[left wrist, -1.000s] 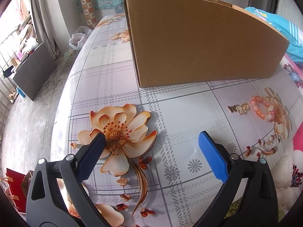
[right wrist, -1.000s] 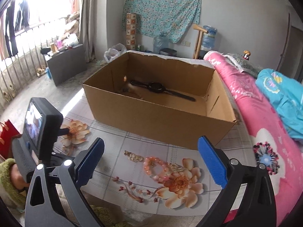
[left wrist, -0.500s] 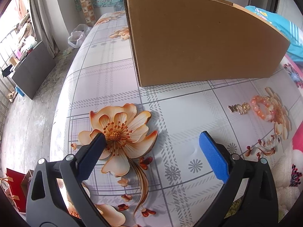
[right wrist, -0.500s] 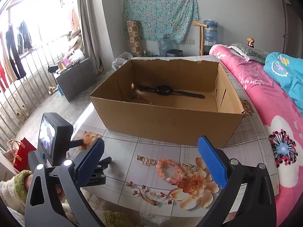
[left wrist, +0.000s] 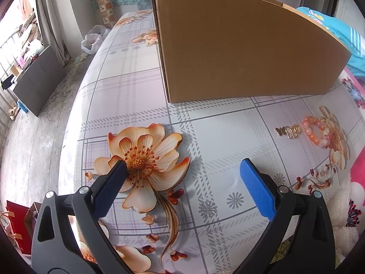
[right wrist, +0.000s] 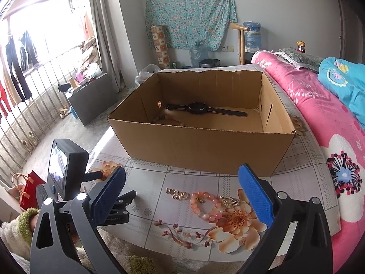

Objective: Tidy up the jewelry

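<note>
Flowered tablecloth (right wrist: 200, 182) covers the table we work at, in a bedroom with a pink bedspread (right wrist: 319, 118) at 3 o'clock and a barred window (right wrist: 41, 68) at 9 o'clock. At 12 o'clock from our right gripper (right wrist: 181, 194) stands an open cardboard box (right wrist: 200, 146), and on its floor lie a black watch (right wrist: 200, 108) and a pale bead strand (right wrist: 168, 117) beside it.

On the cloth, just in front of the box, we see a gold butterfly chain (right wrist: 179, 194), a pink bead bracelet (right wrist: 206, 207) touching it, and a small gold charm (right wrist: 230, 202) at the bracelet's 2 o'clock edge.

Our right gripper hovers above these pieces with its blue pads wide apart, holding nothing. Our left gripper (left wrist: 182, 182) sits low over a printed orange flower at 9 o'clock, its pads likewise spread and empty; in its view the bracelet (left wrist: 316, 132) and chain (left wrist: 288, 131) lie at 2 o'clock. A green cuffed sleeve (right wrist: 25, 221) shows behind it.
</note>
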`<action>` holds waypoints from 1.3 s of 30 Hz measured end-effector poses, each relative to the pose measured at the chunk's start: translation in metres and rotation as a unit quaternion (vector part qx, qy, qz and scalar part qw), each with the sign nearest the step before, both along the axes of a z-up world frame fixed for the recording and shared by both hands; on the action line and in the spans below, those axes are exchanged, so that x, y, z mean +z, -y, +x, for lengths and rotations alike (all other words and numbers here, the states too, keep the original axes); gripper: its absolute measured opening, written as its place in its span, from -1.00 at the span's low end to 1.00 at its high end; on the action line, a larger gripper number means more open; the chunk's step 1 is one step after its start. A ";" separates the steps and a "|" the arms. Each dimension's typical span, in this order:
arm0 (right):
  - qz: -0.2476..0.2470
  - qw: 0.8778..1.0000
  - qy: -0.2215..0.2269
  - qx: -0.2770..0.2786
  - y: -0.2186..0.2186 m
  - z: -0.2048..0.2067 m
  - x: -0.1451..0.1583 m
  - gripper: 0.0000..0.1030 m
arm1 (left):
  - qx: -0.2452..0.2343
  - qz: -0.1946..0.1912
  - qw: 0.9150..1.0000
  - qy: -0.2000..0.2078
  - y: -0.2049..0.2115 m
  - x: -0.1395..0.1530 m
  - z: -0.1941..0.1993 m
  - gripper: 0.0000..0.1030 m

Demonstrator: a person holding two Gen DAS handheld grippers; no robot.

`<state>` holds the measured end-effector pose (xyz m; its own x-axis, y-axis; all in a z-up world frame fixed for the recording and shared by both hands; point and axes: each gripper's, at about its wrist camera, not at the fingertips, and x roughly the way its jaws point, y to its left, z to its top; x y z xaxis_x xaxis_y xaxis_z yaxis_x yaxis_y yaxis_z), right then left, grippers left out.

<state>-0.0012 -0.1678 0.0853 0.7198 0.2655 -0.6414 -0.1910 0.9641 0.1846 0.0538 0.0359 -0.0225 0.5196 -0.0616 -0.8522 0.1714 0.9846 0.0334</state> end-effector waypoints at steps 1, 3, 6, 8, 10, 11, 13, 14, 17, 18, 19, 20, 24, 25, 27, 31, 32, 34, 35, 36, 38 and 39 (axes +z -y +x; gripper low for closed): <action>0.001 1.000 0.000 -0.001 0.001 0.000 0.000 0.87 | 0.001 0.000 1.000 0.000 0.000 0.000 0.001 0.86; 0.001 1.000 0.001 -0.002 0.001 0.000 0.000 0.87 | 0.001 0.001 1.000 0.000 -0.001 0.000 0.002 0.86; 0.002 1.000 -0.002 -0.004 0.002 0.002 -0.002 0.87 | 0.001 0.000 1.000 0.000 -0.002 -0.001 0.002 0.86; 0.005 1.000 -0.004 -0.003 0.002 0.002 -0.003 0.87 | 0.002 -0.001 1.000 -0.002 -0.002 -0.001 0.003 0.86; 0.007 1.000 -0.005 -0.004 0.002 0.002 -0.003 0.87 | 0.003 -0.003 1.000 -0.004 -0.003 -0.001 0.004 0.86; 0.008 1.000 -0.006 -0.004 0.003 0.002 -0.003 0.87 | 0.003 -0.004 1.000 -0.005 -0.004 -0.001 0.005 0.86; 0.008 1.000 -0.006 -0.004 0.002 0.002 -0.004 0.87 | 0.003 -0.004 1.000 -0.005 -0.005 -0.002 0.005 0.86; 0.008 1.000 -0.006 -0.004 0.002 0.002 -0.004 0.87 | 0.003 -0.005 1.000 -0.004 -0.005 -0.002 0.006 0.86; 0.008 1.000 -0.006 -0.004 0.002 0.002 -0.004 0.87 | 0.003 -0.004 1.000 -0.004 -0.005 -0.001 0.006 0.86; 0.008 1.000 -0.007 -0.004 0.002 0.002 -0.004 0.87 | 0.003 -0.004 1.000 -0.004 -0.005 -0.002 0.006 0.86; 0.009 1.000 -0.006 -0.004 0.002 0.002 -0.004 0.87 | 0.003 -0.004 1.000 -0.004 -0.004 -0.001 0.005 0.86; 0.009 1.000 -0.007 -0.004 0.002 0.002 -0.004 0.87 | 0.003 -0.004 1.000 -0.004 -0.005 -0.002 0.005 0.86; 0.012 1.000 -0.008 -0.004 0.001 0.002 -0.005 0.87 | 0.003 -0.004 1.000 -0.006 -0.005 -0.002 0.006 0.86; 0.012 1.000 -0.007 -0.004 0.001 0.002 -0.005 0.87 | 0.003 -0.004 1.000 -0.006 -0.005 -0.002 0.006 0.86; 0.011 1.000 -0.008 -0.004 0.001 0.002 -0.006 0.87 | 0.004 -0.004 1.000 -0.005 -0.005 -0.002 0.005 0.86; 0.013 1.000 -0.009 -0.004 0.001 0.001 -0.006 0.87 | 0.004 -0.004 1.000 -0.005 -0.005 -0.002 0.005 0.86; 0.014 1.000 -0.010 -0.005 0.001 0.001 -0.007 0.87 | 0.004 -0.004 1.000 -0.005 -0.005 -0.002 0.005 0.86; 0.015 1.000 -0.011 -0.005 0.001 0.001 -0.007 0.87 | 0.004 -0.004 1.000 -0.005 -0.005 -0.002 0.005 0.86; 0.016 1.000 -0.012 -0.006 0.001 0.001 -0.007 0.87 | 0.004 -0.004 1.000 -0.005 -0.005 -0.002 0.004 0.86; 0.016 1.000 -0.012 -0.006 0.001 0.001 -0.007 0.87 | 0.004 -0.004 1.000 -0.005 -0.005 -0.002 0.005 0.86; 0.016 1.000 -0.012 -0.006 0.000 0.001 -0.007 0.87 | 0.004 -0.004 1.000 -0.004 -0.005 -0.002 0.005 0.86; 0.017 1.000 -0.013 -0.006 0.000 0.001 -0.008 0.87 | 0.004 -0.004 1.000 -0.004 -0.005 -0.002 0.005 0.86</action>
